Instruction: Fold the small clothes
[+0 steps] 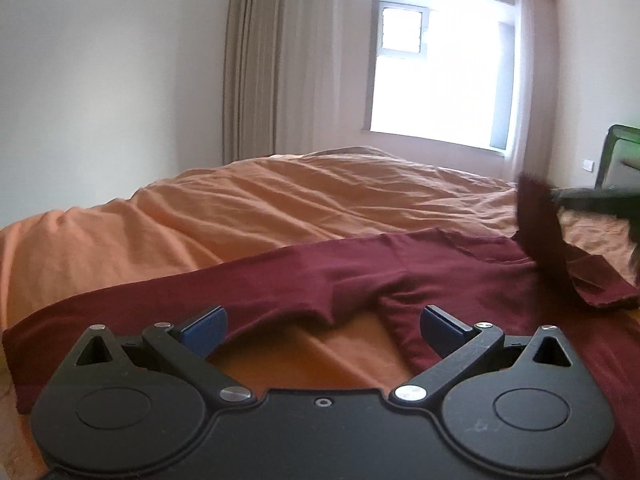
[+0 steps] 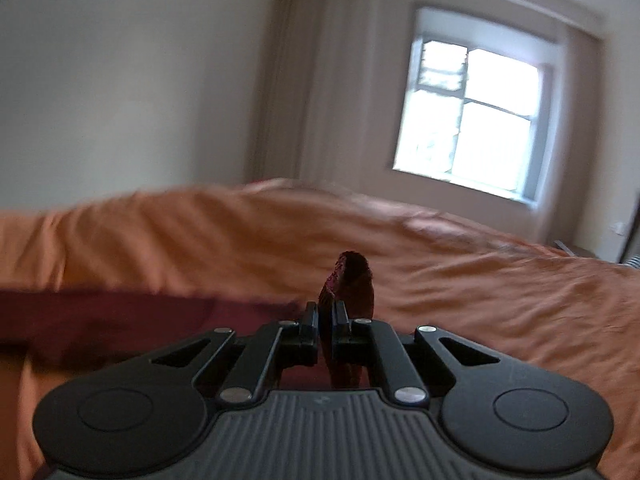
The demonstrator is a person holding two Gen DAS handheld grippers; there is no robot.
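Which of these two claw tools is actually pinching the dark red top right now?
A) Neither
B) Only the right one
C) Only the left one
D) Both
B: the right gripper has its jaws shut on a fold of the maroon long-sleeved top, while the left gripper has its jaws wide apart, with nothing between them.

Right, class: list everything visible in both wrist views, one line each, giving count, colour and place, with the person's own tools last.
Shirt: one, maroon, long-sleeved, spread on the bed, one sleeve lifted.
Bed cover: one, orange, wrinkled, under the shirt.
Window: one, bright, far wall.
Curtains: beige, either side of the window.
Chair: one, green-edged, far right, partly seen.
Left tongs: one, black with blue pads, open above the shirt.
Right tongs: one, black, shut on the shirt's sleeve.
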